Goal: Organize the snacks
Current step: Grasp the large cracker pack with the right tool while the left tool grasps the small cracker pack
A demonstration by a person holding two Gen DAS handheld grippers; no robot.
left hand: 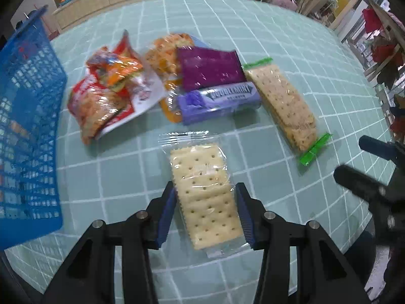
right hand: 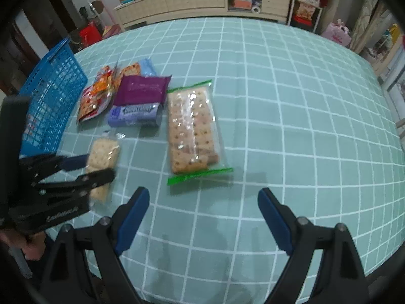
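At lower centre of the left wrist view, my left gripper (left hand: 206, 211) straddles the clear-wrapped cracker packet (left hand: 206, 197), pads not visibly pressing. I close squarely on its long edges, gently. My right gripper (right hand: 203, 221) hangs released.

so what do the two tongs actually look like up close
Both the left tongs and the right tongs are black angular plastic frames with silver round rivets at the joints and ribbed dark blue pads on the inner faces of the fingers. White script lettering runs along the left body in the right wrist view, too blurred to read.
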